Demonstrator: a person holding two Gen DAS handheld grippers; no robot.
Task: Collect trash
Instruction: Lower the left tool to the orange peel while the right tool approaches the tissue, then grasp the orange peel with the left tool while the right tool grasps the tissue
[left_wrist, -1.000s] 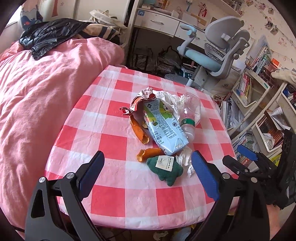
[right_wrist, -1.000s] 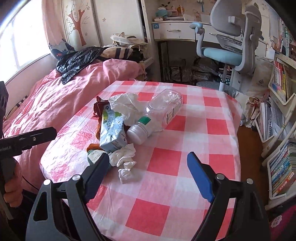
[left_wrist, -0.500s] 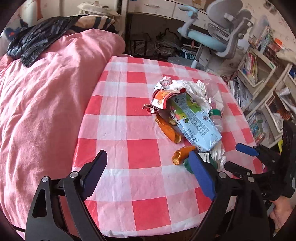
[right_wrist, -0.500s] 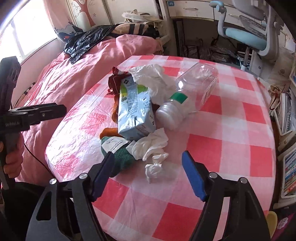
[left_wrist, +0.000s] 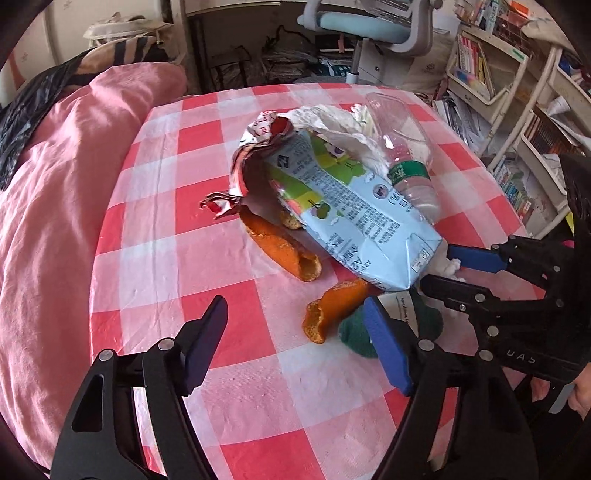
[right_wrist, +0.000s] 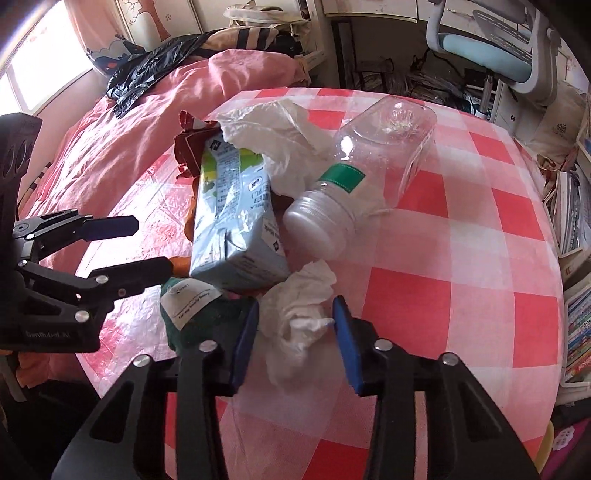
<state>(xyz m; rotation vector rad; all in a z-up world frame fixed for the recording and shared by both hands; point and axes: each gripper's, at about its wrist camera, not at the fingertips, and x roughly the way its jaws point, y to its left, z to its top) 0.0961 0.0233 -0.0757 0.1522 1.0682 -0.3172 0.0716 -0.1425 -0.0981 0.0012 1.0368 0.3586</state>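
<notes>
Trash lies in a heap on a round table with a red-and-white check cloth (left_wrist: 155, 192). A light-blue drink carton (left_wrist: 354, 218) (right_wrist: 236, 221) lies beside a clear plastic bottle (right_wrist: 369, 166) (left_wrist: 402, 147), a foil snack wrapper (left_wrist: 255, 147), orange peels (left_wrist: 284, 247) (left_wrist: 332, 306), a green sock with a label (right_wrist: 192, 314) (left_wrist: 424, 325) and white tissues (right_wrist: 299, 314). My left gripper (left_wrist: 295, 339) is open, just short of the near peel. My right gripper (right_wrist: 295, 325) is open with its jaws on either side of the crumpled tissue.
A pink quilt (left_wrist: 48, 192) covers the bed left of the table, with a black bag (right_wrist: 147, 70) on it. An office chair (right_wrist: 517, 48) and desk stand behind. Bookshelves (left_wrist: 517, 110) stand to the right.
Both grippers have moved in toward the heap. The left has swung right and lower toward the peels. The right has come down around the crumpled tissue and its jaws have narrowed.
</notes>
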